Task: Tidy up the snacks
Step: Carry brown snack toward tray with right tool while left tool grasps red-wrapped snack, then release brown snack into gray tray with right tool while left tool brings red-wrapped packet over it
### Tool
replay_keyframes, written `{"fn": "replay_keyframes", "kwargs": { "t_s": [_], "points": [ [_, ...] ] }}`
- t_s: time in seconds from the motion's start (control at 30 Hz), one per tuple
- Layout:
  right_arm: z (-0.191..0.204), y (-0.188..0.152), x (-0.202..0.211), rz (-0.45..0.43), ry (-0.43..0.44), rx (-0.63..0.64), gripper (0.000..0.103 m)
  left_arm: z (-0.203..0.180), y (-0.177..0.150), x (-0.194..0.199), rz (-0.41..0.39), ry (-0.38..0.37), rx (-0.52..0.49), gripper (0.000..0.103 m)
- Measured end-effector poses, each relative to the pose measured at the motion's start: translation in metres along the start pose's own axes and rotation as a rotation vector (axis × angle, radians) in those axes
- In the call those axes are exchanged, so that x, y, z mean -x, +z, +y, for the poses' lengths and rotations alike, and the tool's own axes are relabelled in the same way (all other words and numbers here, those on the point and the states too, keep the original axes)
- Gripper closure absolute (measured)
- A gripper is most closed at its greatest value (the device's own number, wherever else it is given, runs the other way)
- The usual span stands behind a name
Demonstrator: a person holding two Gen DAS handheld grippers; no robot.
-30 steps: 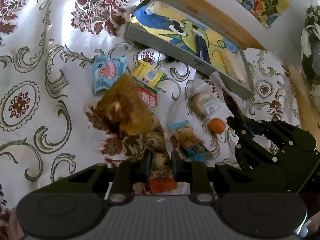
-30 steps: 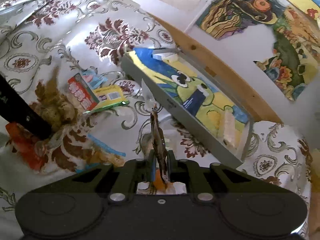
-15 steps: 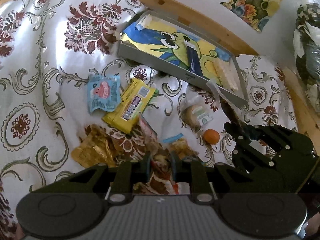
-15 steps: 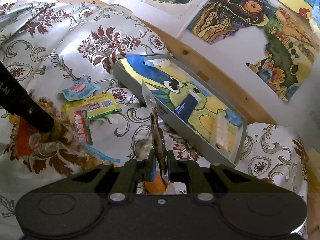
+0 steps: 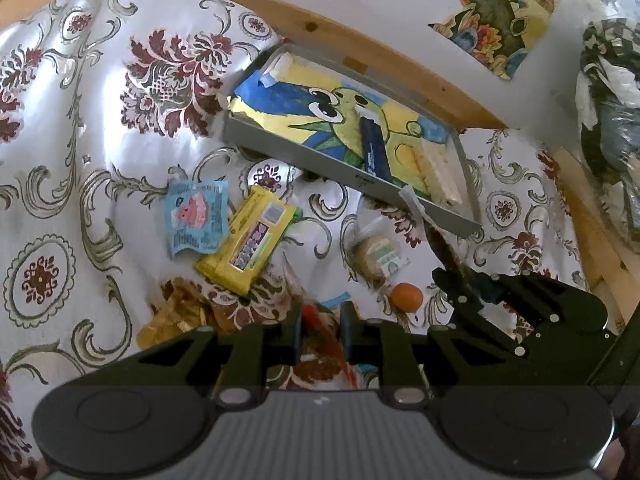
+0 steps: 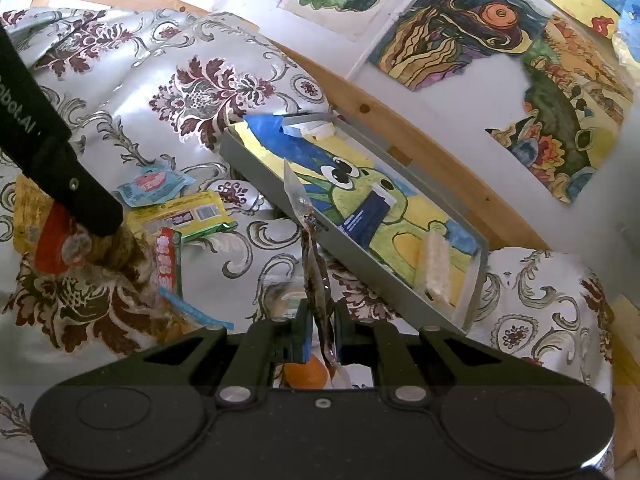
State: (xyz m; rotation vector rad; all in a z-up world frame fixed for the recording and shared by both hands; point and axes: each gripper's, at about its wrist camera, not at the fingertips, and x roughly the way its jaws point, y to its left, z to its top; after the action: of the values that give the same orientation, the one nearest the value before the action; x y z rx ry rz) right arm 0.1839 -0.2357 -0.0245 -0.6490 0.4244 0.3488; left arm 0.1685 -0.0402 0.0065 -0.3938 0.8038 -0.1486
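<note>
left hand-held gripper (image 5: 320,330): clamps red-topped clear snack bag (image 5: 324,336) | right hand-held gripper (image 6: 320,334): pinches thin clear-and-brown wrapper (image 6: 312,248), edge-on, upright

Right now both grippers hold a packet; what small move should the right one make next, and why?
Probably carry the right gripper forward over the tray wall. It is shut on a thin packet standing edge-up, and the tray lies just ahead with bare floor beside the blue packet.

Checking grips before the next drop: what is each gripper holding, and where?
Left gripper pinches a red-topped snack bag at its end; right gripper clamps a thin clear packet by its lower edge.
</note>
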Motion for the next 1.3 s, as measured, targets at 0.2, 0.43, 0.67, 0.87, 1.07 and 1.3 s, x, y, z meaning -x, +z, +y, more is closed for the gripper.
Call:
{"fn": "replay_keyframes", "kwargs": {
  "t_s": [0.2, 0.43, 0.67, 0.87, 1.07, 1.3],
  "points": [
    [-0.004, 0.001, 0.001, -0.008, -0.018, -0.008, 0.093, -0.007, 0.011, 0.004, -0.012, -0.013, -0.012, 0.084],
    [-0.01, 0.001, 0.001, -0.01, -0.032, -0.028, 0.093, -0.022, 0.026, 0.008, -0.047, -0.027, -0.049, 0.084],
    [-0.014, 0.002, 0.0, -0.015, -0.048, -0.045, 0.093, -0.029, 0.04, 0.013, -0.081, -0.043, -0.055, 0.084],
    [-0.018, 0.004, -0.002, -0.022, -0.063, -0.052, 0.093, -0.038, 0.055, 0.017, -0.123, -0.055, -0.077, 0.084],
    [-0.034, 0.021, -0.014, -0.066, -0.091, -0.072, 0.093, -0.049, 0.077, 0.012, -0.2, -0.061, -0.093, 0.084],
    [-0.071, 0.038, -0.05, -0.086, -0.097, -0.183, 0.092, -0.065, 0.116, -0.016, -0.301, -0.088, -0.112, 0.084]
  ]
}}
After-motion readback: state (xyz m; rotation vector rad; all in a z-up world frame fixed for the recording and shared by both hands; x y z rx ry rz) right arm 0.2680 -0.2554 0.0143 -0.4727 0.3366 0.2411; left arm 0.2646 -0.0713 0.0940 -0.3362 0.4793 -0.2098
